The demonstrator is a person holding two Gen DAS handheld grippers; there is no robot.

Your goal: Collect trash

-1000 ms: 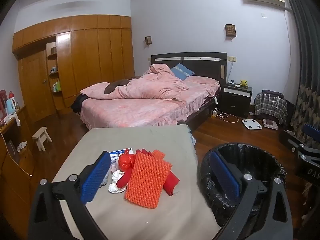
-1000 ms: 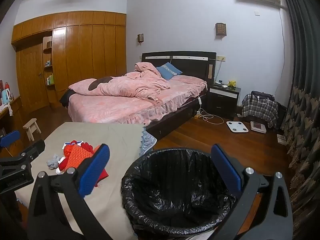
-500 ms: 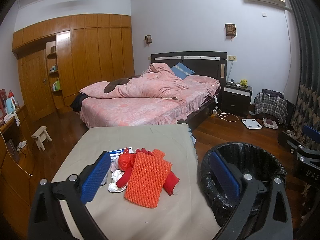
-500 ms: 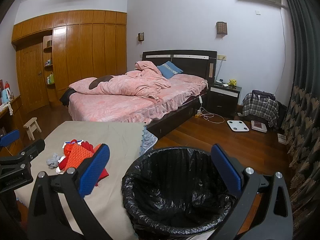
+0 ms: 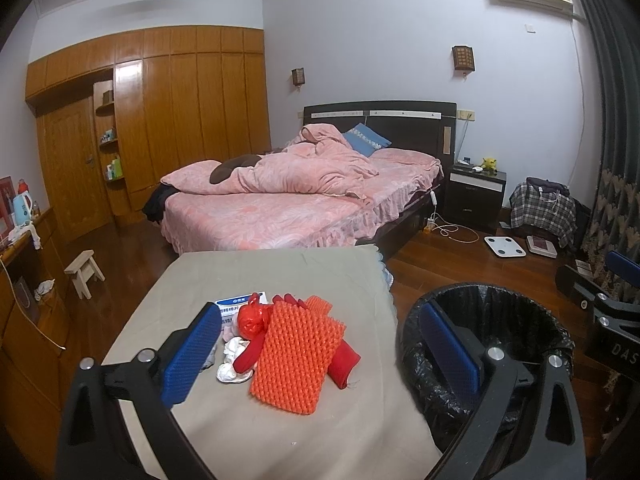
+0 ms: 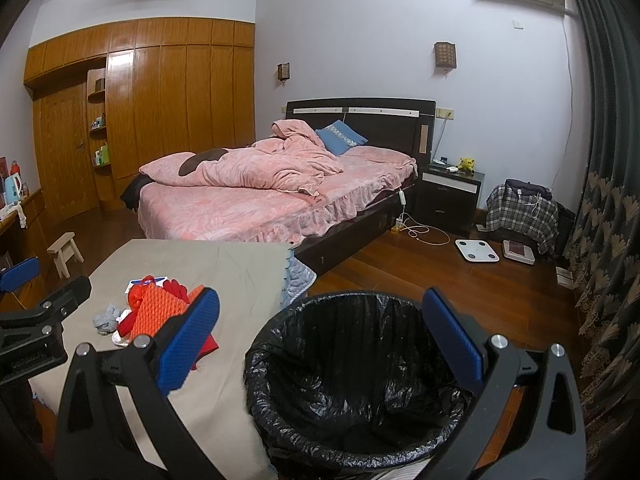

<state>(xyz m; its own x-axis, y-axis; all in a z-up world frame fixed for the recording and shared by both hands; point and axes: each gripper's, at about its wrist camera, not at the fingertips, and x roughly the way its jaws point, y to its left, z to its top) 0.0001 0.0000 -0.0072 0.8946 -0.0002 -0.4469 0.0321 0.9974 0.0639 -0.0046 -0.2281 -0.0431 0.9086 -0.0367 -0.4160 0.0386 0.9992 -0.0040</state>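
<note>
Both my claws gape empty: left gripper hangs over the trash pile on the table, right gripper above the bin beside it.

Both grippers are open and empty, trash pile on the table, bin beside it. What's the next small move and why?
Probably lower the left gripper onto the orange foam net. It lies on top of the trash pile, nearest that gripper, whose jaws stand wide open. The bin sits empty by the table, under the right gripper.
</note>
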